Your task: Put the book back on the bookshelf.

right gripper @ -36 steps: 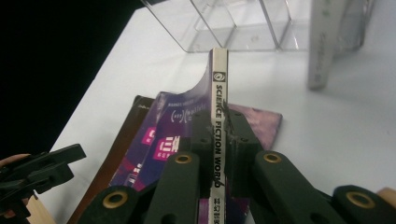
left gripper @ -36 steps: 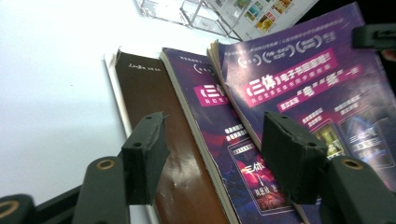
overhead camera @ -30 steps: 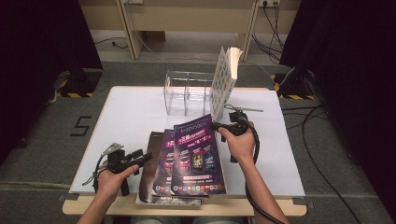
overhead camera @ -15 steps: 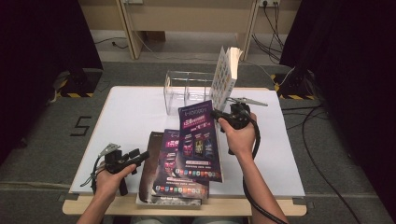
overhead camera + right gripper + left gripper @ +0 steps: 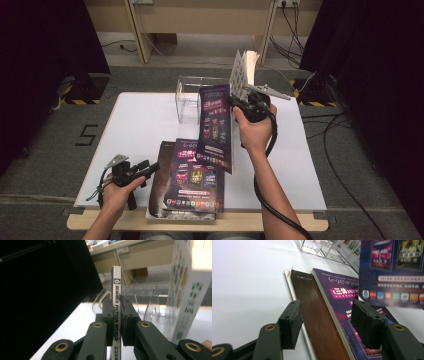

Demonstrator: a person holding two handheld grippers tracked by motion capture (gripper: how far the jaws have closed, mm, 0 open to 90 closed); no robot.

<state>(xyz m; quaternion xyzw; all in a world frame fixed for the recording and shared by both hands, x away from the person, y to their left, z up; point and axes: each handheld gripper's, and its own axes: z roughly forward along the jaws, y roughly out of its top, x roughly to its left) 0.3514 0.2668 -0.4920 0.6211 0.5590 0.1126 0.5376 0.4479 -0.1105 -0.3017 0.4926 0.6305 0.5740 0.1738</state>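
Note:
My right gripper (image 5: 233, 103) is shut on the spine of a purple magazine (image 5: 216, 129), which hangs upright above the table's middle. The right gripper view shows that spine (image 5: 116, 302) pinched between the pads of the right gripper (image 5: 120, 315). A stack of magazines (image 5: 192, 182) lies at the front edge, a purple cover on top and a brown cover (image 5: 159, 187) at its left. My left gripper (image 5: 150, 167) rests open beside the stack. In its own view the left gripper (image 5: 325, 325) stands wide over the brown cover (image 5: 317, 322), and the lifted magazine (image 5: 392, 272) hangs at the upper right.
A clear acrylic rack (image 5: 192, 97) stands at the back of the white table (image 5: 135, 125). A white booklet (image 5: 242, 67) stands upright at the rack's right end, close behind my right gripper, and appears again as the white booklet (image 5: 187, 297). Cables lie on the floor beyond.
My right gripper has risen and moved toward the rack, lifting the purple magazine off the stack until it hangs upright. The left gripper has stayed put.

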